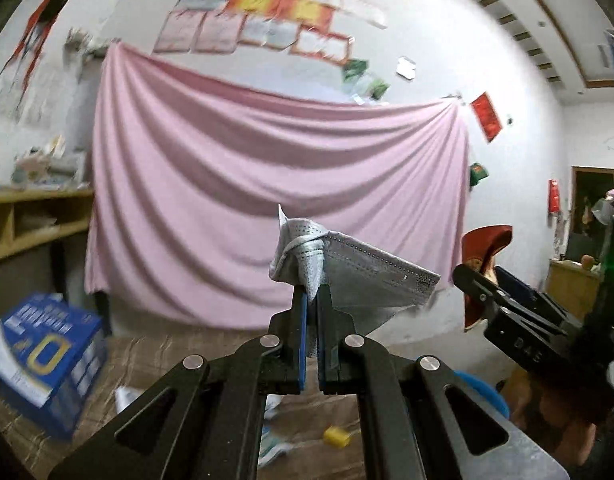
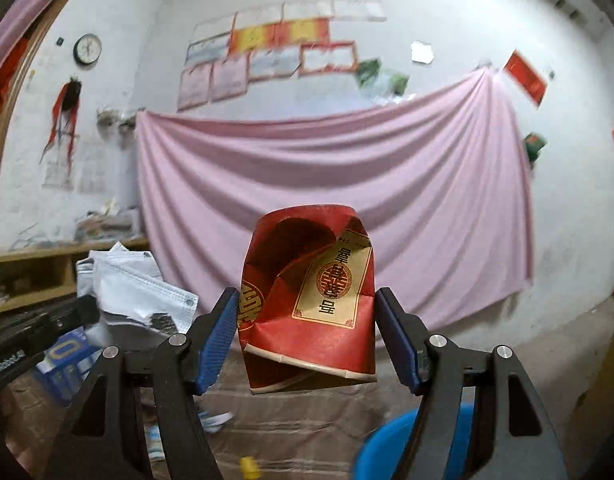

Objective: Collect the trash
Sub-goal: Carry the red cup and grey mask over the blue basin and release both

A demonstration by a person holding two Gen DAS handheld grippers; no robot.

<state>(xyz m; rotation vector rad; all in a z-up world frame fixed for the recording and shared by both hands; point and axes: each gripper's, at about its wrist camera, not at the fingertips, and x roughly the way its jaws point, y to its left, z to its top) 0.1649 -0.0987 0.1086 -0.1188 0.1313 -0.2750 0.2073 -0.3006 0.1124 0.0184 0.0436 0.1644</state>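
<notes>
My left gripper (image 1: 311,292) is shut on a grey face mask (image 1: 355,276), which sticks up and drapes to the right above the fingertips. In the right wrist view the same mask (image 2: 135,284) hangs at the left. My right gripper (image 2: 307,316) is shut on a crushed red paper cup (image 2: 307,300) with a gold label, its blue pads (image 2: 217,340) pressing both sides. From the left wrist view the cup (image 1: 485,256) and the right gripper (image 1: 503,300) show at the right. Both grippers are held up, facing a pink sheet.
A pink sheet (image 1: 267,184) hangs on the white wall ahead. Below lies a brown cloth-covered table (image 2: 299,424) with a blue box (image 1: 47,360), a small yellow piece (image 1: 337,436), paper scraps (image 1: 273,440) and a blue round container (image 2: 391,444). Wooden shelves (image 1: 31,220) stand at left.
</notes>
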